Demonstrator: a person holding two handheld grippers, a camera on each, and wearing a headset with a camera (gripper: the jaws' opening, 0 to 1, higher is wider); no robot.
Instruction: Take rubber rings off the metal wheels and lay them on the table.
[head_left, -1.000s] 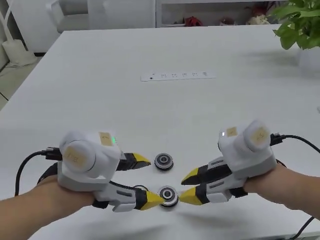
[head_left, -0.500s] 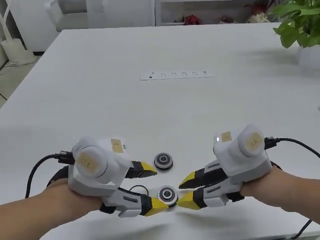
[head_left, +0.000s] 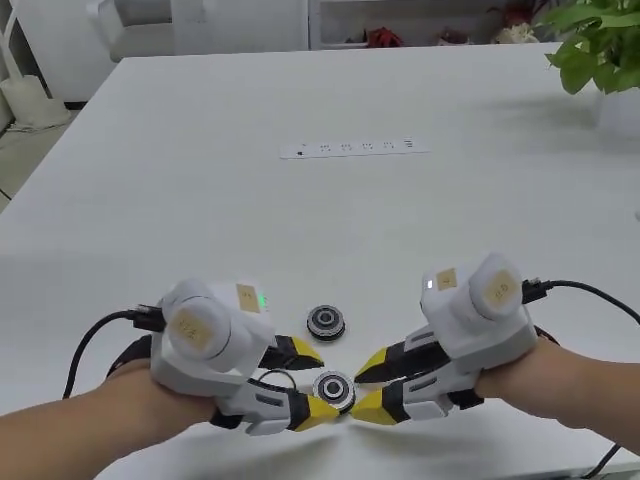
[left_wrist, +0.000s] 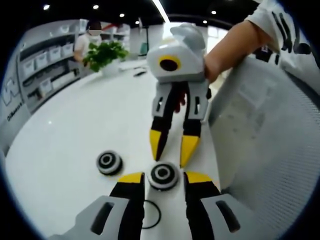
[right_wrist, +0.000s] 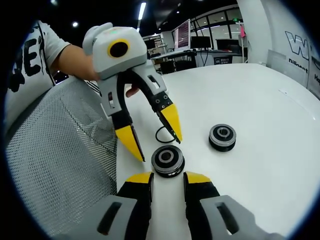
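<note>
Slippage threatens: left gripper (head_left: 313, 381) and right gripper (head_left: 365, 386) flank the near wheel (head_left: 333, 390), both open and empty, so an uneven squeeze could skid it across the desk (head_left: 320, 220).

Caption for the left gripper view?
Open left gripper and right gripper face across a metal wheel; loose rubber ring nearby.
</note>
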